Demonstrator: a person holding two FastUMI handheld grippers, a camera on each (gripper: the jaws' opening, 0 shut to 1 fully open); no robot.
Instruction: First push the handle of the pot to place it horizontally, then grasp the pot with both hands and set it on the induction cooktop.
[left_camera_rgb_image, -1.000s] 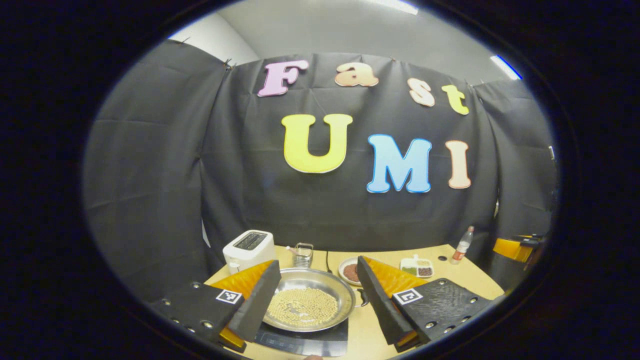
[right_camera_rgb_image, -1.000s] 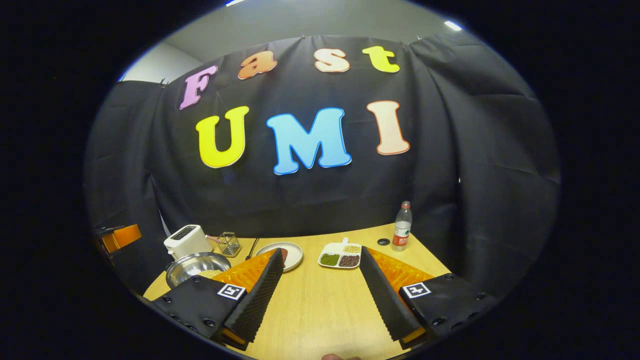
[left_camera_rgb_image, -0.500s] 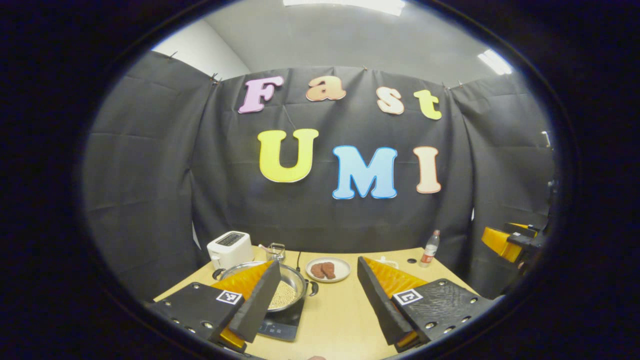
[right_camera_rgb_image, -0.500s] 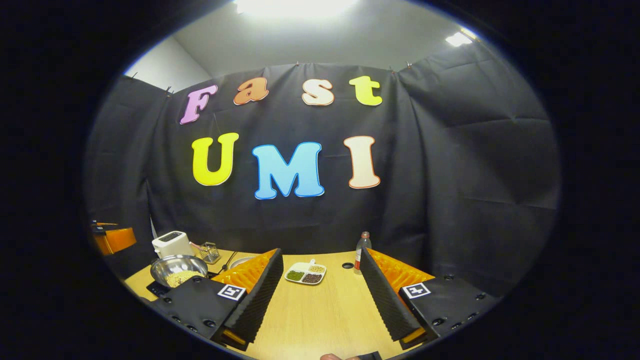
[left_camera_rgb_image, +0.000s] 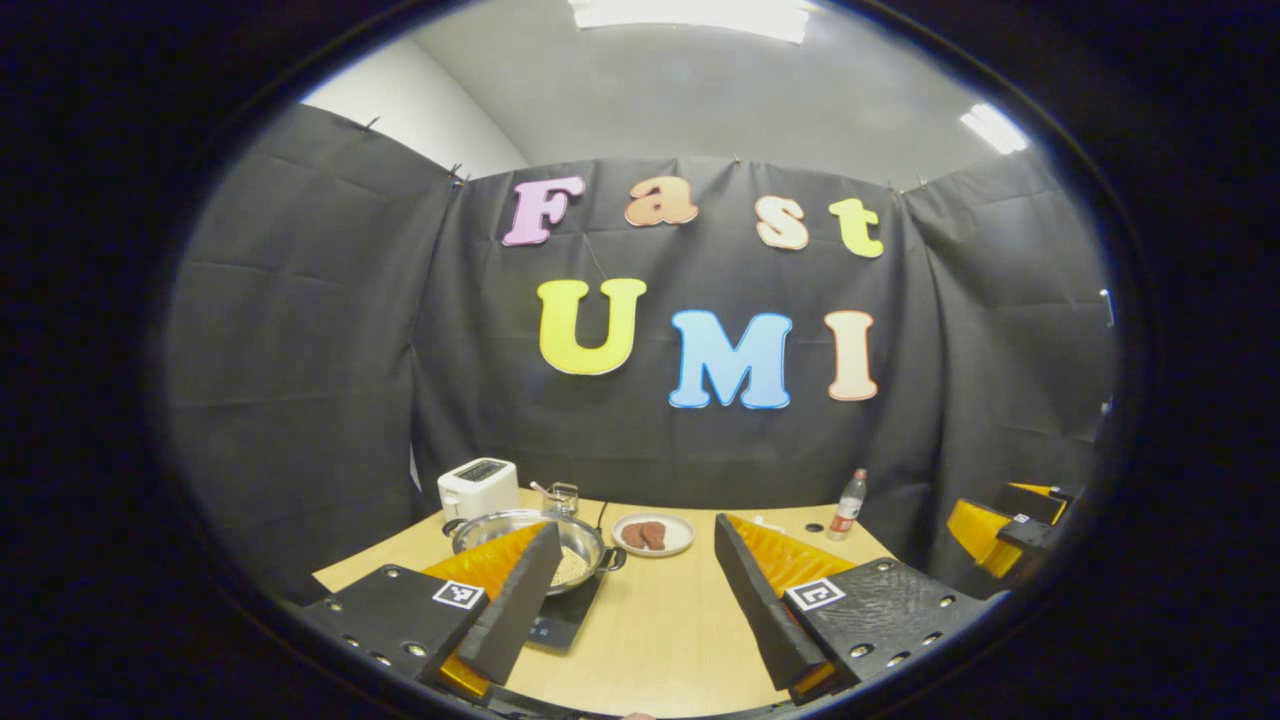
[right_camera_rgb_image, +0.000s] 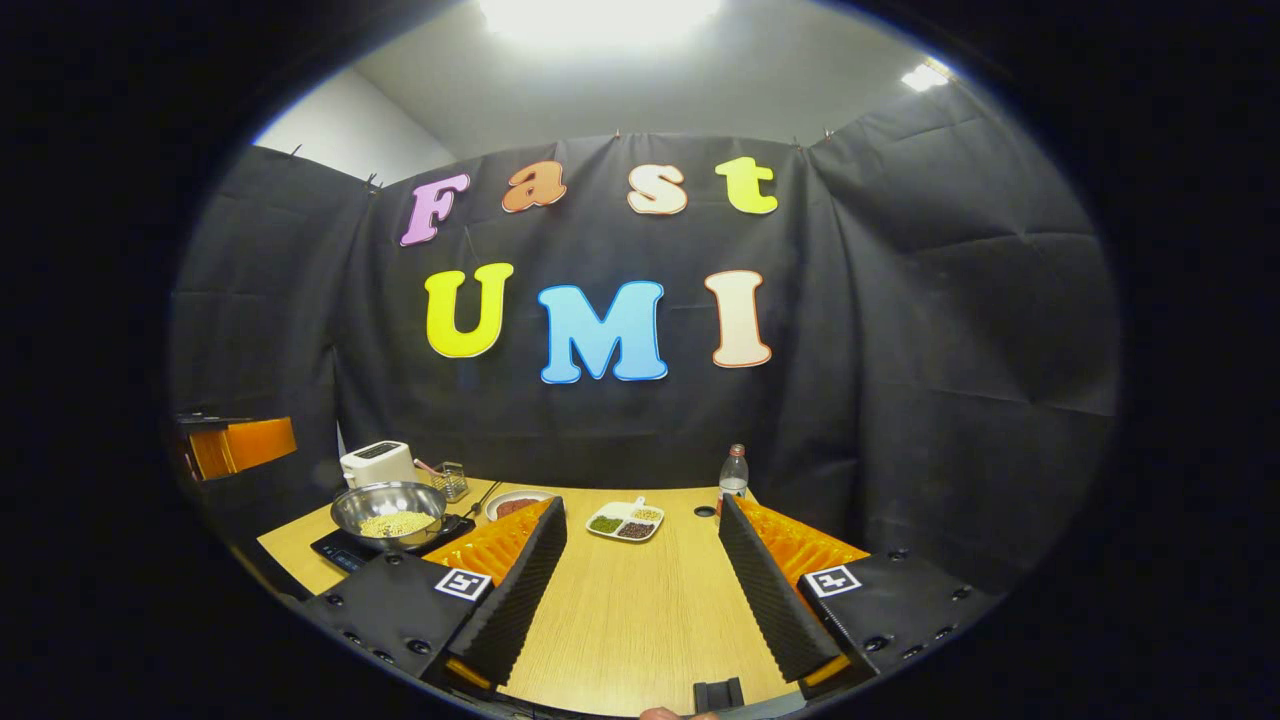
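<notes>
Pot (left_camera_rgb_image: 527, 545) of beans resting on induction cooktop (left_camera_rgb_image: 565, 620), ahead-left of left tool (left_camera_rgb_image: 632, 600). Both left and right tool (right_camera_rgb_image: 642, 590) spread open, empty. Probably heavy, slick steel; best gripped by both side handles.

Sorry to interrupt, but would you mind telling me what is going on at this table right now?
A person holds a pair of tongs in each hand above a wooden table. The pot of beans already sits on the cooktop. Both the left tongs and the right tongs are open and hold nothing, well short of the pot. A toaster, plate and bottle stand behind.
</notes>
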